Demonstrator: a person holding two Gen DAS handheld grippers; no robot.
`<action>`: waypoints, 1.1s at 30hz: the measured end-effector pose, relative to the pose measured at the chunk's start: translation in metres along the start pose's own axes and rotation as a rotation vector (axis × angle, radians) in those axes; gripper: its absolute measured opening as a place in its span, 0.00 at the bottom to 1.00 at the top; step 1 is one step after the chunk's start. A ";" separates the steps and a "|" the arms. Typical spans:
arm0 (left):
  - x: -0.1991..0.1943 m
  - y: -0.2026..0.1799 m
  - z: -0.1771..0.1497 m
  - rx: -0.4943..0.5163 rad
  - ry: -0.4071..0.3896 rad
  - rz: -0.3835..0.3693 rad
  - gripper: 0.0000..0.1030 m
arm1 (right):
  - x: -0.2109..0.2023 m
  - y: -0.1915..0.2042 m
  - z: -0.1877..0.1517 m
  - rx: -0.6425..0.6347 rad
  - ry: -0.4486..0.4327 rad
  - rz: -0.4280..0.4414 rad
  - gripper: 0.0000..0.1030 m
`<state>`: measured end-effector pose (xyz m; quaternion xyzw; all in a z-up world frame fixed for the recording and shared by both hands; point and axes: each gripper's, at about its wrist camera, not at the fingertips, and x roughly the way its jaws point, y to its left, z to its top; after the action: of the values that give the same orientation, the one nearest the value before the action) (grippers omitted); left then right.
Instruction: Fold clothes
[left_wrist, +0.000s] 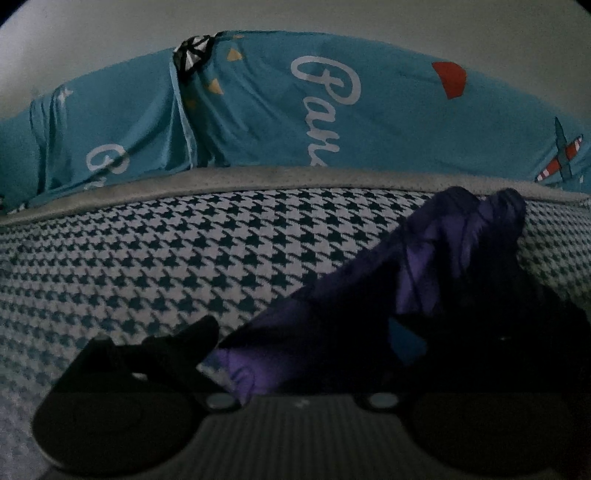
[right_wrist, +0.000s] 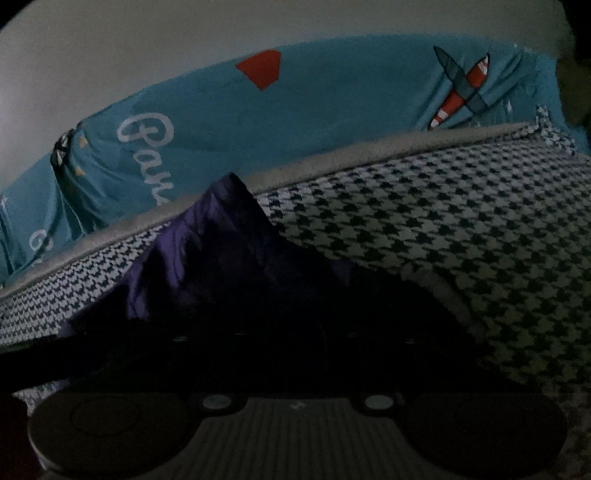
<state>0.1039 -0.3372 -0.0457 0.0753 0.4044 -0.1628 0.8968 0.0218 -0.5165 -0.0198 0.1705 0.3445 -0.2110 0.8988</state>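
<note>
1. Purple cloth lies bunched on the checked blanket, near its far edge by the blue sheet.
2. Left gripper pinches the cloth.
3. Right gripper is too dark; I cannot tell its grip.

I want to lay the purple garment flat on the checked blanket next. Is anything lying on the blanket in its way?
Nothing visible does. The purple garment already lies bunched on the checked blanket, whose surface around it shows only its own pattern up to the grey edge. The blue printed sheet lies beyond that edge.
</note>
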 end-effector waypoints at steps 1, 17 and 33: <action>-0.004 0.002 -0.002 0.000 0.002 0.006 0.95 | -0.003 0.000 0.000 -0.004 -0.009 -0.003 0.24; -0.078 0.019 -0.056 0.007 0.057 0.055 0.95 | -0.042 -0.001 -0.012 0.027 -0.011 -0.008 0.26; -0.133 0.013 -0.093 0.037 0.053 0.030 0.96 | -0.076 0.018 -0.038 0.001 0.002 0.010 0.33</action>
<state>-0.0394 -0.2690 -0.0075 0.1019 0.4238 -0.1548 0.8866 -0.0410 -0.4639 0.0086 0.1727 0.3445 -0.2063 0.8994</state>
